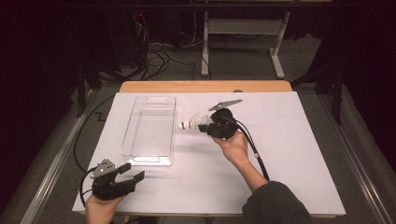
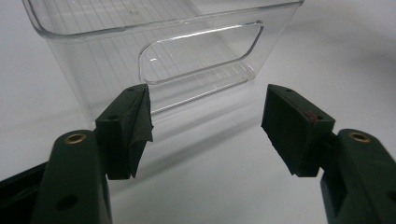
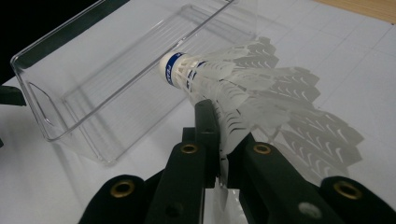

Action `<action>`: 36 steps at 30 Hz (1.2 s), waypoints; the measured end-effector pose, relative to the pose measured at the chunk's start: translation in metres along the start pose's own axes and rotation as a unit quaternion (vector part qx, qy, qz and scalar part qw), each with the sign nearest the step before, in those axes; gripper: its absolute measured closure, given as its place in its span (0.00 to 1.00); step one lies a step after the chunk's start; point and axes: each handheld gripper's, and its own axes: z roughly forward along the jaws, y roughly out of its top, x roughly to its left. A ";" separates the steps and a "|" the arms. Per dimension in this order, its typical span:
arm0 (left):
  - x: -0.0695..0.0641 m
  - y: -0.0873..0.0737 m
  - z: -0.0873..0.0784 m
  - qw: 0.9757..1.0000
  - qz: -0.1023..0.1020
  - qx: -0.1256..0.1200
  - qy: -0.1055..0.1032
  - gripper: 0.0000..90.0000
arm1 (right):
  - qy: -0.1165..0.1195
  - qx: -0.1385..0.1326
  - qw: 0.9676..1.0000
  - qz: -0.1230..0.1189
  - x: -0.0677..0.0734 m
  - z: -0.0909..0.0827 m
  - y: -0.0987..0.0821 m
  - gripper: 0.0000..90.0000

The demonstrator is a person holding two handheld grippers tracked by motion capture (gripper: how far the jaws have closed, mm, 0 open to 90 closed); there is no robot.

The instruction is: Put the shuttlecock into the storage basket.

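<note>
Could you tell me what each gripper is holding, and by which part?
Right gripper: shut on the shuttlecock, by its feather skirt's edge. Left gripper: open, holding nothing.

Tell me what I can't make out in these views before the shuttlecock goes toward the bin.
- White feathered shuttlecock: skirt rim hidden between the right gripper jaws, right gripper view.
- Its blue band lettering: too small to read.
- Clear plastic rectangular bin: far end cut off by the top edge, left gripper view.
- Small spot on the bin floor: too small to identify, high view.

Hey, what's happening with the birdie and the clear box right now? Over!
Right gripper shut on the birdie, beside the clear box. Left gripper open, holding nothing, near the box's end. Nothing in the way.
</note>
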 end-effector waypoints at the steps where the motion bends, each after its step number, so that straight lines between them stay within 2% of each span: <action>1: 0.000 0.000 0.000 1.000 -0.001 -0.002 0.001 0.38 | 0.002 -0.001 1.000 0.001 0.001 0.000 0.001 1.00; 7: 0.001 0.000 -0.001 1.000 -0.003 -0.001 0.001 0.38 | 0.006 0.000 1.000 -0.008 0.008 0.000 0.006 1.00; 26: 0.002 0.000 -0.001 1.000 -0.003 0.000 0.001 0.38 | 0.017 -0.006 1.000 -0.014 0.020 0.006 0.023 1.00; 36: 0.002 0.000 -0.001 1.000 -0.004 -0.001 0.001 0.38 | 0.020 0.002 1.000 -0.021 0.029 0.013 0.032 1.00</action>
